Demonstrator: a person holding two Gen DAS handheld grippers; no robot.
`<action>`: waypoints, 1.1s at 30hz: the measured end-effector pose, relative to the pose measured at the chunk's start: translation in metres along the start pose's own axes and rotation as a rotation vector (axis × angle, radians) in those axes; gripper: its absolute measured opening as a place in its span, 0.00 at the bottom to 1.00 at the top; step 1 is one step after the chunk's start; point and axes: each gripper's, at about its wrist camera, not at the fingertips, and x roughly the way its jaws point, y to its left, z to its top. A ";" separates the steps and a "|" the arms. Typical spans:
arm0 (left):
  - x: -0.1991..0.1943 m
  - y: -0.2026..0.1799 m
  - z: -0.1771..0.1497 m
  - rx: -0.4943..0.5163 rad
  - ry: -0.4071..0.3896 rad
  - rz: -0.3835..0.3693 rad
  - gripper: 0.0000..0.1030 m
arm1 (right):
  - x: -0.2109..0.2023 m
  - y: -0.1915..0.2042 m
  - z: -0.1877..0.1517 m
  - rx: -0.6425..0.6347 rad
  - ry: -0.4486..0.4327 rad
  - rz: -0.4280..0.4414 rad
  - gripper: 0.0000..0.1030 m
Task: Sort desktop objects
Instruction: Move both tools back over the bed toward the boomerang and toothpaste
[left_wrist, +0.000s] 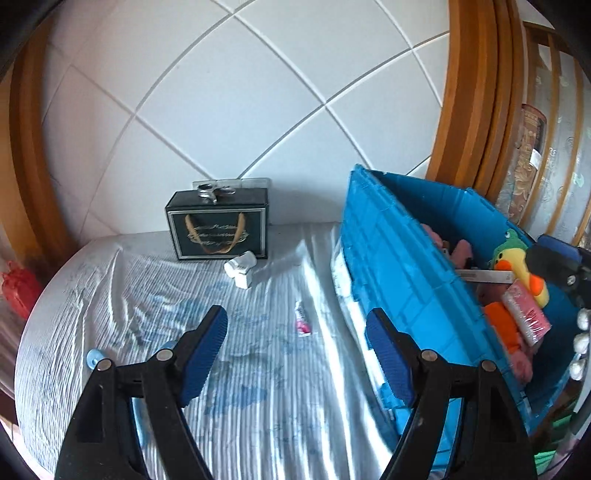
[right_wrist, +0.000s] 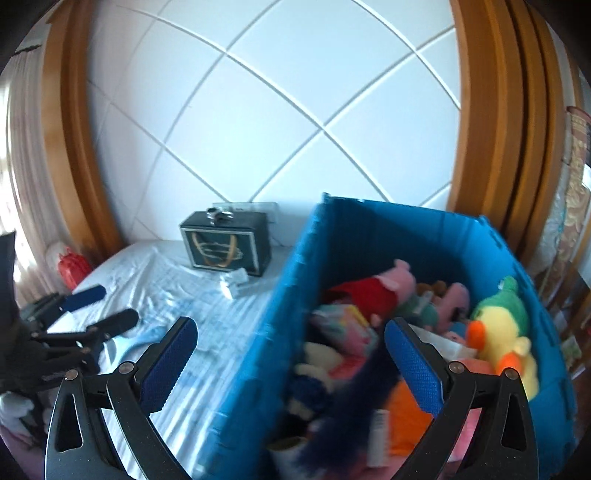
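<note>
A blue plastic bin (left_wrist: 402, 266) stands on the right of the cloth-covered table (left_wrist: 147, 295); it holds plush toys, among them a yellow duck (left_wrist: 521, 269). The bin (right_wrist: 369, 236) and duck (right_wrist: 498, 332) also show in the right wrist view. A small pink-and-white tube (left_wrist: 302, 319) and a white bottle (left_wrist: 241, 268) lie on the cloth. My left gripper (left_wrist: 295, 343) is open and empty above the cloth, just left of the bin. My right gripper (right_wrist: 291, 354) is open over the bin's left wall; a blurred dark blue fuzzy object (right_wrist: 354, 406) hangs below it over the bin.
A black gift box (left_wrist: 218, 229) with scissors (left_wrist: 214, 192) on top stands at the back by the white tiled wall. A red bag (left_wrist: 18, 291) sits at the far left. A light blue item (left_wrist: 96, 356) lies by my left finger. Wooden frames flank the wall.
</note>
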 end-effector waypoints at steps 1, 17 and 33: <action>0.004 0.015 -0.004 -0.011 0.012 0.019 0.75 | 0.003 0.011 0.001 0.000 -0.004 0.012 1.00; 0.101 0.220 -0.113 -0.152 0.270 0.202 0.75 | 0.118 0.137 -0.017 0.079 0.065 0.071 1.00; 0.204 0.299 -0.184 -0.259 0.461 0.341 0.75 | 0.321 0.093 -0.116 0.212 0.438 0.003 1.00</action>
